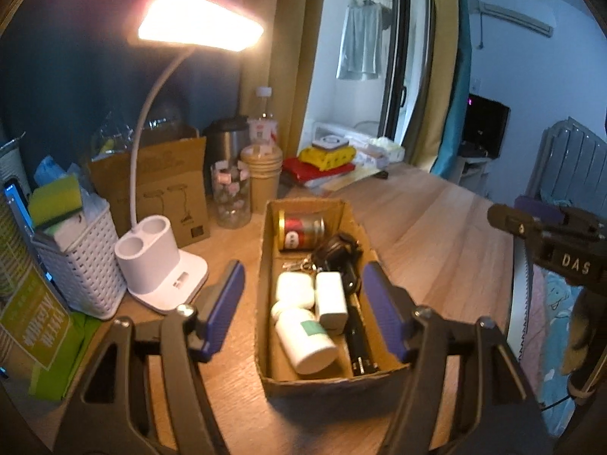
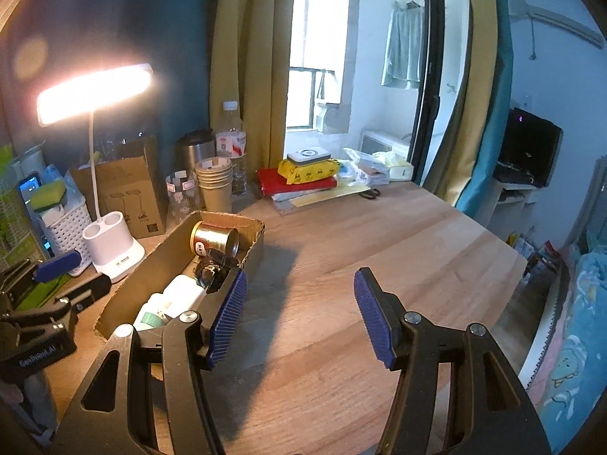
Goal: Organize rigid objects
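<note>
Wooden desk (image 2: 360, 235) under warm lamplight, with curtains and a bright window behind. Seen from the left wrist: left gripper (image 1: 303, 311) hovering with blue pads spread wide, nothing pinched between them. Directly below and between the jaws, apart from both pads: an open cardboard box (image 1: 267, 303) lying lengthwise away from the camera. Inside the box, nearest first: a white pill bottle (image 1: 307, 337) on its side, two more white containers (image 1: 330, 295) just beyond, a black object along the right wall, a dark tangle in the middle, and a gold-and-red can (image 1: 301, 229) lying at the far end. Left of the box: a white lamp base (image 1: 159, 269), a white basket (image 1: 81, 269) holding a sponge.

Seen from the right wrist: right gripper (image 2: 299, 318) also parted, empty, over bare wood. Same box (image 2: 151, 269) off to the left of these jaws, outside the gap, the left pad overlapping its near corner.
</note>
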Available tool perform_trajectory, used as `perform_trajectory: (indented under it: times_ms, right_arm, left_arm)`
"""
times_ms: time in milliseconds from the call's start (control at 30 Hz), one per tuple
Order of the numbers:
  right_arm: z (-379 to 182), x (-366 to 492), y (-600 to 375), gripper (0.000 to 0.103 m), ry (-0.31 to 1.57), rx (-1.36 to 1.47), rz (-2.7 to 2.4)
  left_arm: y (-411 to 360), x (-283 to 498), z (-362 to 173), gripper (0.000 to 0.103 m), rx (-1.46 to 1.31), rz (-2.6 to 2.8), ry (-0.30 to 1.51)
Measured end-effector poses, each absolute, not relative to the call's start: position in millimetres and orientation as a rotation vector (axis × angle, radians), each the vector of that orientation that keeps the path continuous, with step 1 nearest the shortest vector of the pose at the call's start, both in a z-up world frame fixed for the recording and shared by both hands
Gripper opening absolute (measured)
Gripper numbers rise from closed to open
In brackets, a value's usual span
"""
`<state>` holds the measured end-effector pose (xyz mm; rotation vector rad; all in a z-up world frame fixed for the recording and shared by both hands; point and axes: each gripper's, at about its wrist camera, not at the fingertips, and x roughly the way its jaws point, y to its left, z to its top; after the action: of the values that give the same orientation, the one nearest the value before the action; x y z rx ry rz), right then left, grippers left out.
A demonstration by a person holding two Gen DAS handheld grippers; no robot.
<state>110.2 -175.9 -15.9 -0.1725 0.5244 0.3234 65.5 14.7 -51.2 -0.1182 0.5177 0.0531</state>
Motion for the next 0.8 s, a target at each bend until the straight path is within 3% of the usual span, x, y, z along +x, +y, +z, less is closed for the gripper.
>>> perform_trajectory:
  times_ms: [100,233,500,633,800]
  right_arm:
    - [-9.1,101.0,-181.7,0.062,0.510,-0.162,0.312]
    - [-0.6,86.2,-191.9,0.062,0.490,-0.138,0.296]
    - [14.5,50.5,-206.3,0.062,0.447,-0.112,0.266]
    - [25.7,35.4,-210.8,0.071,0.406,-0.113,0.254]
    - [38.1,14.9,-213.1,0.074,0.353,-0.122,0.243]
  left_arm:
    - [12.0,57.8,-41.5,0.069,-0.116,0.042,0.498]
    - [5.6,44.5,-26.9,0.094,-0.109,0.021,0.465]
    - [-5.5,17.4,-1.4,0.095,-0.115,-0.001,0.387]
    - [-11.0,7.7,9.5,0.095,-0.108,-0.039,0.372]
    - [-19.1,-5.6,21.0,0.095,-0.091,-0.055,0.342]
